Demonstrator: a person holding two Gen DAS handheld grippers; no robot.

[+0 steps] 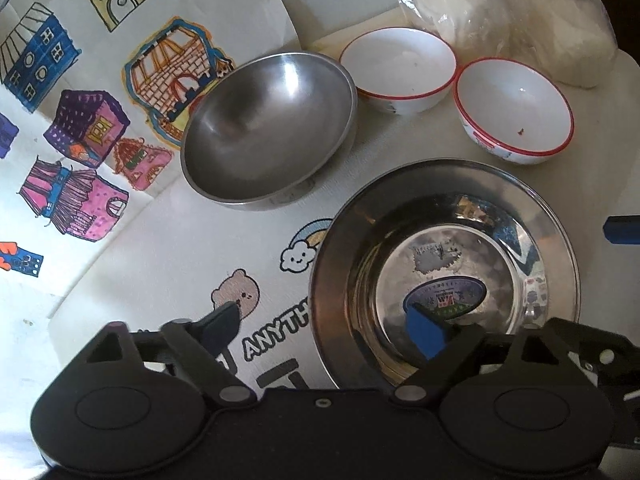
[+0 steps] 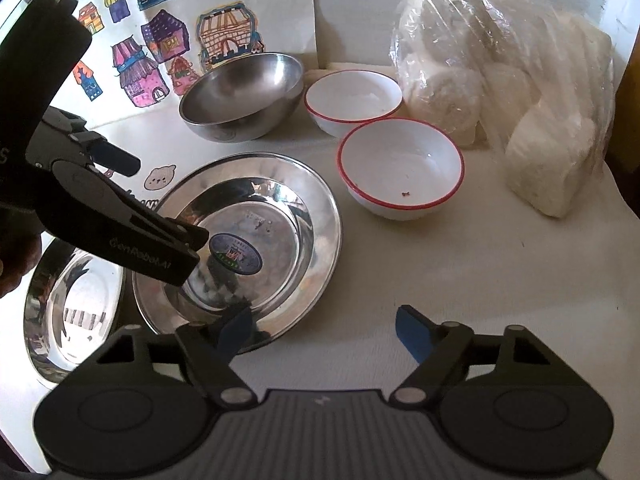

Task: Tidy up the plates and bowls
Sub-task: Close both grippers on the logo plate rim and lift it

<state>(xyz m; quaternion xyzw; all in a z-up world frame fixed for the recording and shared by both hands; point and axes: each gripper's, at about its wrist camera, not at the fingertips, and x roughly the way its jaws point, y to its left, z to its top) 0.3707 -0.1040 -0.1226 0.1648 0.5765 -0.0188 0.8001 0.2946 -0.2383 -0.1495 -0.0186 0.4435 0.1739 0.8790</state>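
A steel plate with a sticker (image 1: 532, 224) (image 2: 316, 216) lies on the cloth. My left gripper (image 1: 324, 320) is open, its jaws straddling the plate's left rim, one finger inside the plate; it shows in the right wrist view (image 2: 160, 204). My right gripper (image 2: 324, 328) is open and empty at the plate's near right rim. A second steel plate (image 2: 44, 320) lies at left. A steel bowl (image 1: 268, 128) (image 2: 244, 92) and two white red-rimmed bowls (image 1: 400, 64) (image 1: 516, 108) (image 2: 352, 96) (image 2: 400, 164) stand behind.
A plastic bag of white lumps (image 1: 520, 12) (image 2: 508, 92) sits at the back right. A sheet with coloured house drawings (image 1: 80, 80) (image 2: 180, 40) lies at the back left. The cloth (image 2: 480, 280) carries cartoon prints.
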